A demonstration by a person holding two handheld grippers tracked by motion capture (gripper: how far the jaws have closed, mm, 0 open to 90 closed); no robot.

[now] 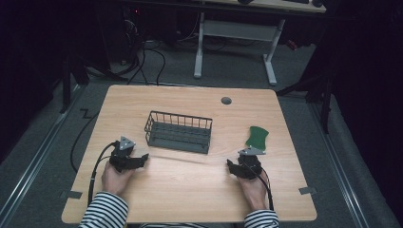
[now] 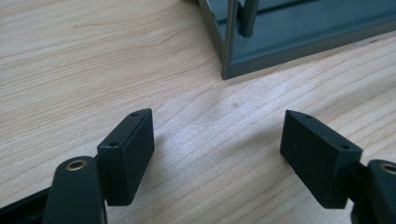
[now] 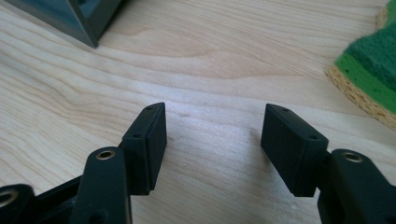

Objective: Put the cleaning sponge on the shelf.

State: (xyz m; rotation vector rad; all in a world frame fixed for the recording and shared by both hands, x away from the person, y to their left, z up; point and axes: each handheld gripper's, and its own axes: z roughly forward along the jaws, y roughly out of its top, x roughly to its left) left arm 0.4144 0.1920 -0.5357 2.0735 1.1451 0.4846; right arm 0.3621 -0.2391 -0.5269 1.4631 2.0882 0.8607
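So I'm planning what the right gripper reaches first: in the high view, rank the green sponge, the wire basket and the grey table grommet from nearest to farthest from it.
1. Green sponge: just beyond the right gripper, slightly to its right.
2. Wire basket: mid-table, ahead and to its left.
3. Grey grommet: farthest, near the table's far edge.

**On and around the table**

A dark wire basket stands ahead of both grippers, between them. A green sponge lies just ahead of the right gripper. The wooden table bears a grey grommet farther off.
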